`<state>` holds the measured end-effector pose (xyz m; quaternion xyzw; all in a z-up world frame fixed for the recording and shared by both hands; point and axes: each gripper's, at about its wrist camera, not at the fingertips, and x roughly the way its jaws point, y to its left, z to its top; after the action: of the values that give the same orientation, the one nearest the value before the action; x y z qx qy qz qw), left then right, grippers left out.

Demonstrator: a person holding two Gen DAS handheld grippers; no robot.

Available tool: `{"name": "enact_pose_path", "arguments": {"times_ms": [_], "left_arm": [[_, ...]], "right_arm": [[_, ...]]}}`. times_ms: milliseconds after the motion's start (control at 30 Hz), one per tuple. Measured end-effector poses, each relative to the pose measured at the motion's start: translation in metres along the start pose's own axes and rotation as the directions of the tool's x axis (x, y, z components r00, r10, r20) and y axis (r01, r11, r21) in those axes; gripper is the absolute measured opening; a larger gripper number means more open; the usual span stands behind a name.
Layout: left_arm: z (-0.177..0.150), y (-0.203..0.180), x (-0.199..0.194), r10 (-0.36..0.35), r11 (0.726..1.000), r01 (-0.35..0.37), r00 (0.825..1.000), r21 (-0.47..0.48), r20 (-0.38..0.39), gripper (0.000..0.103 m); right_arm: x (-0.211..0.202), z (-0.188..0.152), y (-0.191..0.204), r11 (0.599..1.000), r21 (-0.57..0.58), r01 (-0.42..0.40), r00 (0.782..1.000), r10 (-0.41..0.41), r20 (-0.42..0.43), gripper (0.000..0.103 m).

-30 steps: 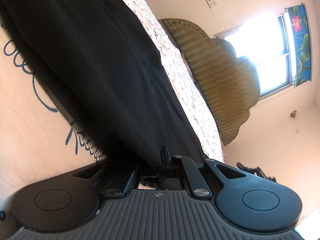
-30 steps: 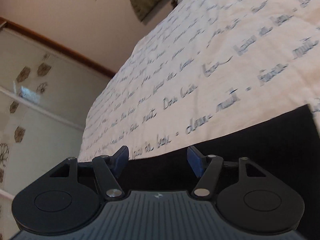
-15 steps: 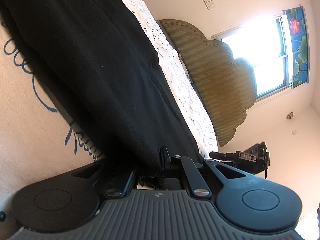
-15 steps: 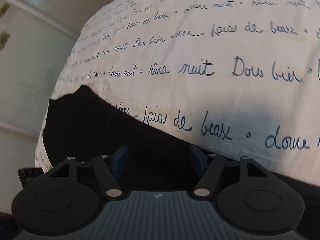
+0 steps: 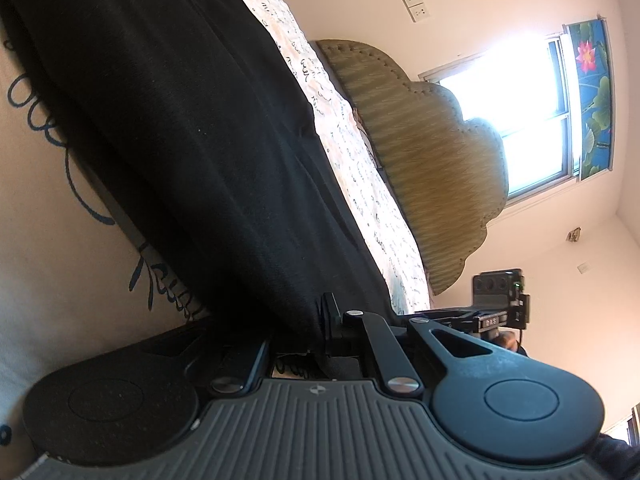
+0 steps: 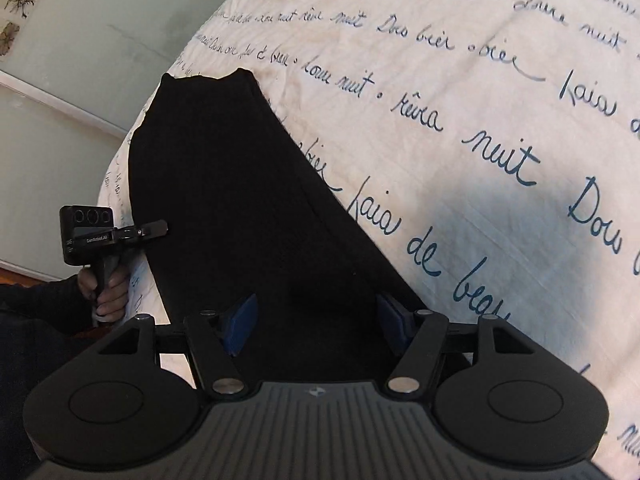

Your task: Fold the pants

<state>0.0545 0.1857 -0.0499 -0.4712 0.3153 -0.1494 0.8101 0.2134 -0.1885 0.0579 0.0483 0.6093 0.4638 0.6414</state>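
Black pants (image 6: 240, 208) lie in a long strip on the script-printed bedsheet (image 6: 480, 128), their far end near the bed's edge. My right gripper (image 6: 316, 320) hovers open over the near part, and the cloth lies between and below the blue pads (image 6: 240, 320) without being pinched. My left gripper (image 5: 308, 332) is shut on the pants' edge (image 5: 200, 140), with one finger hidden under the cloth. In the right wrist view the left gripper (image 6: 154, 230) meets the pants' left edge, a hand (image 6: 108, 292) on its handle. The right gripper's body (image 5: 496, 308) shows in the left wrist view.
An olive padded headboard (image 5: 420, 152) stands at the head of the bed, with a bright window (image 5: 520, 120) behind it. Pale flower-printed wardrobe panels (image 6: 72, 60) run along the bed's left edge. A dark sleeve (image 6: 36, 320) shows at lower left.
The right gripper swung and rolled over the pants, so its view now runs down their length with the left gripper in sight. The left gripper stayed put, still clamped on the cloth.
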Motion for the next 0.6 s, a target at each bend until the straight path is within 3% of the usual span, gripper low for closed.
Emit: {"name": "enact_pose_path", "arguments": {"times_ms": [133,200,233,367,467,600], "left_arm": [[-0.001,0.0,0.0,0.001,1.0,-0.001,1.0,0.004,0.003,0.017],[-0.001,-0.001,0.0,0.005,1.0,-0.005,1.0,0.01,0.006,0.017],[-0.001,-0.001,0.0,0.007,1.0,-0.007,1.0,0.013,0.008,0.017],[-0.002,-0.004,0.001,0.018,0.999,-0.018,1.0,0.031,0.014,0.017],[-0.004,-0.006,0.001,0.027,0.999,-0.028,0.999,0.047,0.019,0.017],[-0.004,-0.007,0.002,0.033,0.998,-0.035,0.999,0.058,0.024,0.017]], "right_arm": [[-0.002,0.001,-0.018,0.989,0.034,-0.145,0.989,0.145,0.019,0.065],[-0.001,-0.001,-0.026,0.979,0.038,-0.199,0.98,0.198,0.017,0.058],[0.0,-0.003,-0.031,0.977,0.047,-0.209,0.978,0.209,0.008,0.048],[0.007,-0.005,-0.056,0.957,0.08,-0.279,0.96,0.279,0.022,0.029],[0.013,-0.002,-0.069,0.939,0.083,-0.333,0.943,0.332,0.034,0.025],[0.017,0.005,-0.069,0.935,0.053,-0.351,0.936,0.35,0.02,0.022]]}}
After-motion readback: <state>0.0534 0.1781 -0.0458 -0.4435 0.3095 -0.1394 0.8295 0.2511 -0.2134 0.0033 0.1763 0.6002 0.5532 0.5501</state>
